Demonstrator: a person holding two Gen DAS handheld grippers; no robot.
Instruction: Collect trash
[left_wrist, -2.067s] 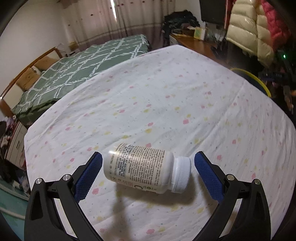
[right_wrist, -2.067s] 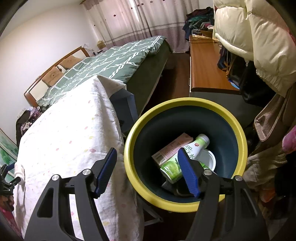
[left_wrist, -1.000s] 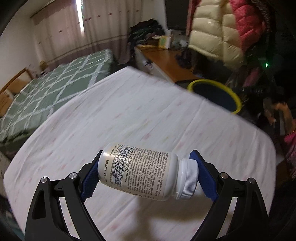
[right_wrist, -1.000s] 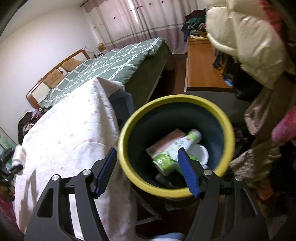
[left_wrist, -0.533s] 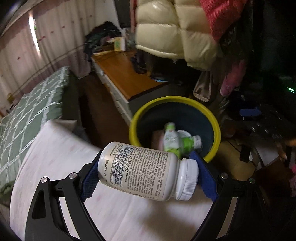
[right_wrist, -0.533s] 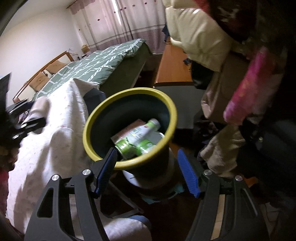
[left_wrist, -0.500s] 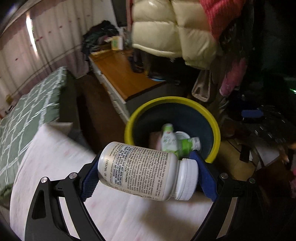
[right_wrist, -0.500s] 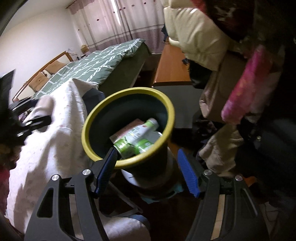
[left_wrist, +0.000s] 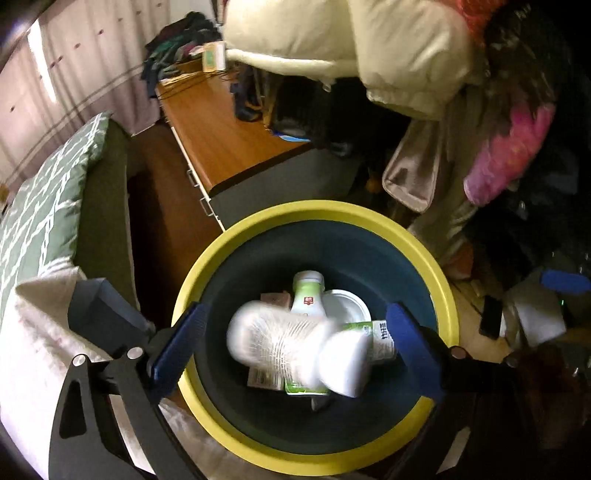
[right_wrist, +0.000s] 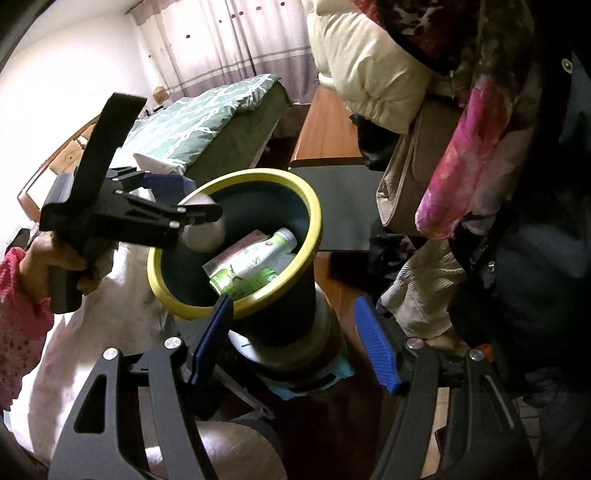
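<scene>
With my left gripper (left_wrist: 291, 341) fingers spread apart over the bin (left_wrist: 439, 284), the blurred pill bottle (left_wrist: 295, 350) drops in; my right gripper (right_wrist: 295, 343) hangs apart too.

Blurred pill bottle (left_wrist: 295, 347) above bin (left_wrist: 369, 218)

A white pill bottle (left_wrist: 295, 349) is motion-blurred between the left gripper's (left_wrist: 295, 343) spread blue pads, its label text unreadable. It covers part of the green drink bottle (left_wrist: 308, 295) and other trash inside the yellow-rimmed bin (left_wrist: 314, 210). In the right wrist view, the left gripper (right_wrist: 173, 218) at 9 o'clock hides most of the pill bottle (right_wrist: 205, 236). The right gripper's (right_wrist: 291, 343) black frame is cut off at 6 o'clock.
</scene>
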